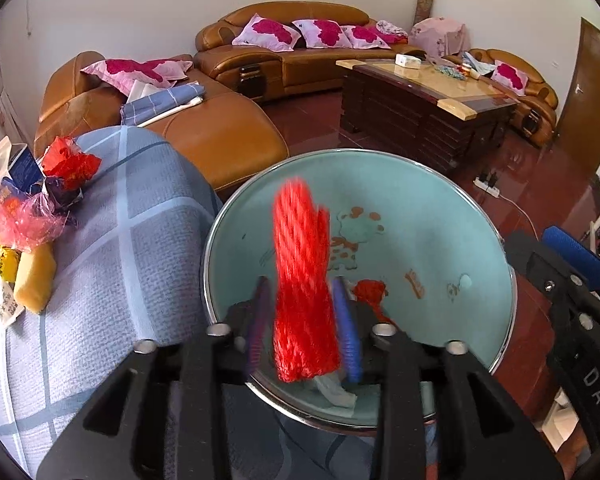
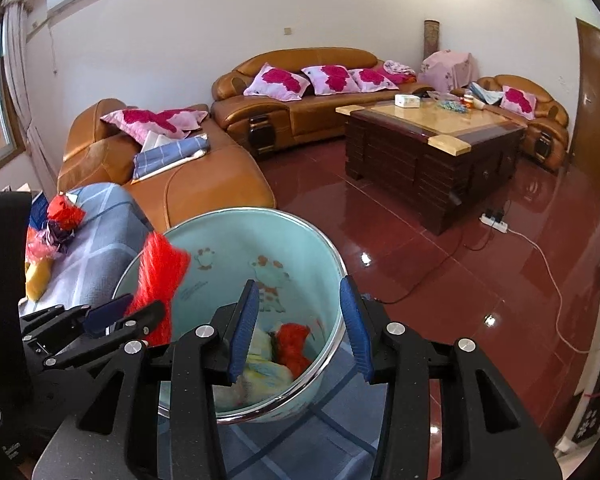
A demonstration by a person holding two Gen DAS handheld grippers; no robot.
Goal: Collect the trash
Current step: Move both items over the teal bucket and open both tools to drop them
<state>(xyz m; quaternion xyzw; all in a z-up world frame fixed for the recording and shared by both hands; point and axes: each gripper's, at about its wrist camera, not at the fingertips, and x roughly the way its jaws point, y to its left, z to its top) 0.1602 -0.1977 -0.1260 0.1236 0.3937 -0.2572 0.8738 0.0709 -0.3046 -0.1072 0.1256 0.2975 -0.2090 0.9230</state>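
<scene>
Left gripper (image 1: 304, 322) positioned over the mouth of the pale green bin (image 1: 476, 240), jaws parted with a red net sleeve (image 1: 304, 280) standing between them; pads apparently clear of the net, sleeve blurred as if dropping, so judged released rather than gripped. Placement directly above the bin consistent with letting the piece fall inside. Same sleeve seen from the right wrist view at the bin's left rim, above the left gripper's fingers.

Right gripper (image 2: 300, 326) open and empty, jaws straddling the bin's right wall (image 2: 332, 320), one pad inside, one outside, neither visibly pressing. Probable purpose: steadying the bin during the drop; contact not confirmable.

Inside the bin: another red scrap (image 2: 294, 344) and pale crumpled wrappers (image 2: 260, 364) at the bottom. Bin resting on a blue checked cover (image 1: 112, 240), near edge.

Farther left on that cover: remaining pile of trash (image 1: 40, 200), red and pink plastic, yellow wrappers, well apart from the bin. Task judged partway; that pile outstanding.

Beyond: brown leather sofa (image 1: 296, 44), dark coffee table (image 1: 424, 112), red tiled floor (image 2: 420, 272).
</scene>
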